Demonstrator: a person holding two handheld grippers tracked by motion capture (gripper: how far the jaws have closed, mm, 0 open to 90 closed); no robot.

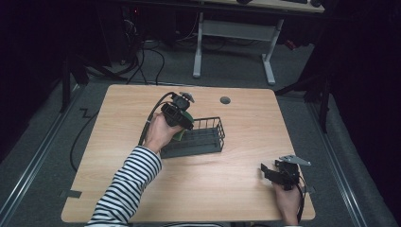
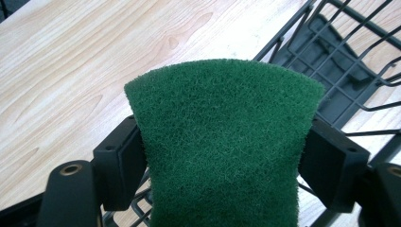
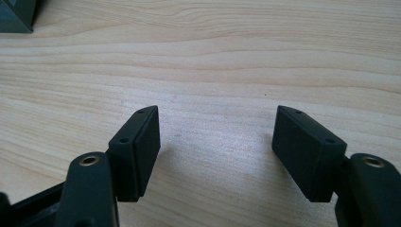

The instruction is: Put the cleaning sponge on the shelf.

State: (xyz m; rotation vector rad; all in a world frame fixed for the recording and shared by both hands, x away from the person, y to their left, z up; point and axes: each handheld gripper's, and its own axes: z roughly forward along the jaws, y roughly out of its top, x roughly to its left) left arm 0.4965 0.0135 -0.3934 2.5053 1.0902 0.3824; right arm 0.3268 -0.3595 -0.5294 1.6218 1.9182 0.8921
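A green scouring pad (image 2: 222,142) is seen clamped between the two black jaws of the left gripper (image 2: 222,156), the pads pressing on its two side edges so that it bows slightly upward; the jaws stand wide, spread by the pad's width. In the high view the left gripper (image 1: 177,113) is held over the left end of a dark wire basket (image 1: 208,135), which rests near the middle of the wooden table (image 1: 236,189), and a strip of the green pad (image 1: 185,117) is visible beneath the gripper, at the basket's near left corner. Whether the pad touches the basket cannot be told. The right gripper (image 3: 215,151) is held low over bare tabletop at the near right corner, well apart from the basket, its jaws spread wide with nothing between them.
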